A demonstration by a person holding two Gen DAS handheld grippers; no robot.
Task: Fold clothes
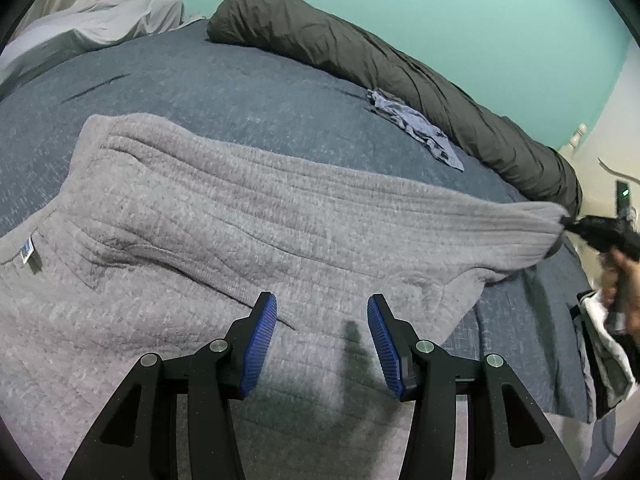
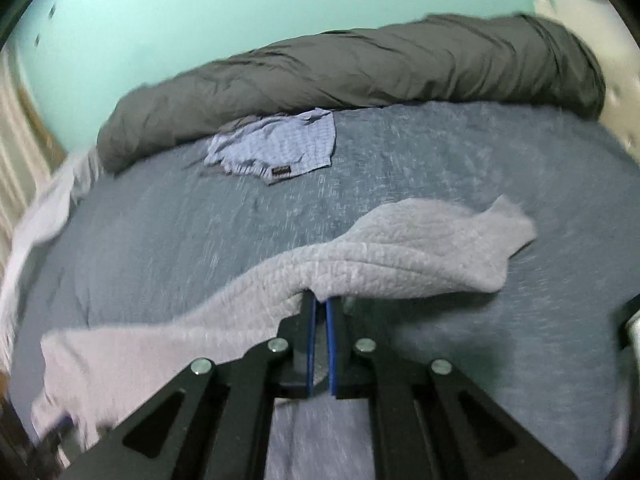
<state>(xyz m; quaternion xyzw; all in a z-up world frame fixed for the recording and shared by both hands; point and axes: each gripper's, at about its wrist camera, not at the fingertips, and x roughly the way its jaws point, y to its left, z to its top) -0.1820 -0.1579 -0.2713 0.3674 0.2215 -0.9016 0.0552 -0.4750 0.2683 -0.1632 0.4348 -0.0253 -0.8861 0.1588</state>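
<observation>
A grey knitted sweater (image 1: pixel 224 216) lies spread on a blue bed cover (image 1: pixel 224 80), its sleeve stretched toward the right. My left gripper (image 1: pixel 322 312) hovers open just over the sweater's body, nothing between its blue pads. At the far right of the left wrist view, my right gripper (image 1: pixel 568 222), held by a hand (image 1: pixel 624 280), is shut on the sleeve's cuff. In the right wrist view the right gripper (image 2: pixel 321 304) pinches the grey sweater (image 2: pixel 360 264), whose fabric drapes over the fingertips and is lifted off the bed cover (image 2: pixel 200 248).
A rolled dark grey duvet (image 1: pixel 400 68) runs along the far side by a teal wall. A small folded light-blue garment (image 2: pixel 276 144) lies in front of it. Pale sheets (image 1: pixel 100 28) are bunched at the far left. A black-and-white cloth (image 1: pixel 608 344) hangs at the right edge.
</observation>
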